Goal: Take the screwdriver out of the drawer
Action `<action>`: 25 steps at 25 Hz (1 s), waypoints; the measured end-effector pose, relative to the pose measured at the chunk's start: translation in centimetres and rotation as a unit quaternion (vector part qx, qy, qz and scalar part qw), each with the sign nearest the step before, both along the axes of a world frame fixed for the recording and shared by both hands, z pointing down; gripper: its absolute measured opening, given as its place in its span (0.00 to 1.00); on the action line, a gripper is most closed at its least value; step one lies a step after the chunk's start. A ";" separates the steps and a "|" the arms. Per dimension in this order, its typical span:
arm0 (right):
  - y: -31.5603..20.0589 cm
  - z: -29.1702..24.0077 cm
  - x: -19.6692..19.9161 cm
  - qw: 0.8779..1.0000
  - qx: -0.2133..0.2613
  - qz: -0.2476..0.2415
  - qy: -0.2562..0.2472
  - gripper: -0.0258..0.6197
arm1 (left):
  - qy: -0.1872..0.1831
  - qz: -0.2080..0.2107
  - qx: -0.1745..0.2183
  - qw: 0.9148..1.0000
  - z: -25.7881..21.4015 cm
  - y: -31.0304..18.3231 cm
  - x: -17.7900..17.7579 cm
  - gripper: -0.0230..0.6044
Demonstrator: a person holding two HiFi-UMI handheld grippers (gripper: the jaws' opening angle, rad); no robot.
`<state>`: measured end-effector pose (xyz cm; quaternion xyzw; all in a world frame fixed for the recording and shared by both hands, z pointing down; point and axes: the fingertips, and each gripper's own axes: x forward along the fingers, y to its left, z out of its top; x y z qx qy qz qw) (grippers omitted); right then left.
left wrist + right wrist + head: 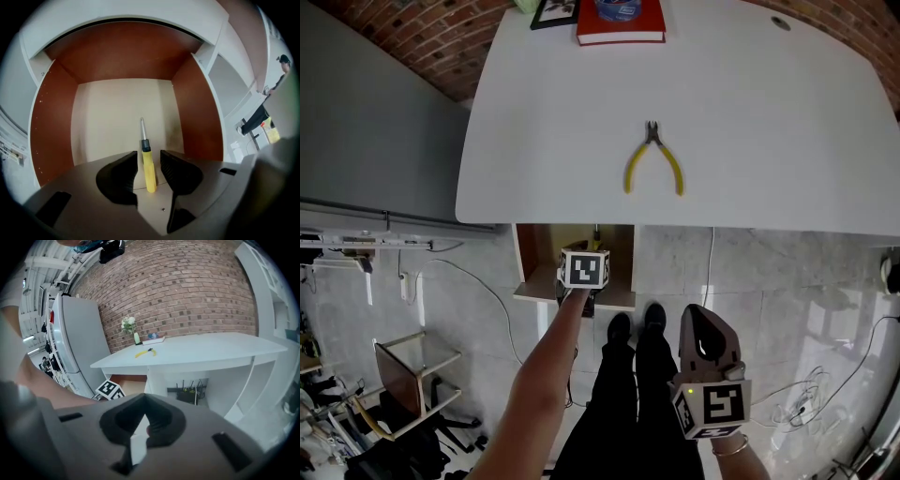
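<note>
Left gripper (149,153) is hovering wide open in the drawer (56,117), jaws flanking, not touching, the screwdriver (148,166), which is lying on the drawer floor, tip pointing to 12 o'clock. Right gripper (143,400), at 5 o'clock in the head view, is hanging closed and empty.

1. The drawer (56,126) is open beneath the camera. It has reddish-brown side and rear walls, a pale beige floor (108,122) and a white frame around it.
2. The screwdriver (148,168) lies flat on the floor, near the lower middle of the view.
3. Its yellow handle is nearest the camera. A dark collar follows, then the metal shaft, which points toward the rear wall.
4. The left gripper (149,158) points down into the drawer with its jaws apart.
5. The handle sits between the two dark pads, which do not press on it.
</note>
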<state>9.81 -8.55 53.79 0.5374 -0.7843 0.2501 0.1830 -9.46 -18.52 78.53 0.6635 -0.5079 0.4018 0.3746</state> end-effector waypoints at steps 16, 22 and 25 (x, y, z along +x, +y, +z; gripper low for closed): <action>1.1 2.0 0.7 1.000 -0.021 0.014 -0.002 0.04 | -0.025 -0.002 -0.054 0.998 3.5 -0.1 -0.1 0.27; 1.1 2.3 0.5 1.000 -0.027 0.009 -0.001 0.04 | -0.035 -0.007 -0.052 0.998 3.9 -0.4 -0.3 0.24; 1.3 2.5 0.3 1.000 -0.030 0.007 0.000 0.04 | -0.035 -0.008 -0.053 0.998 3.9 -0.2 -0.2 0.24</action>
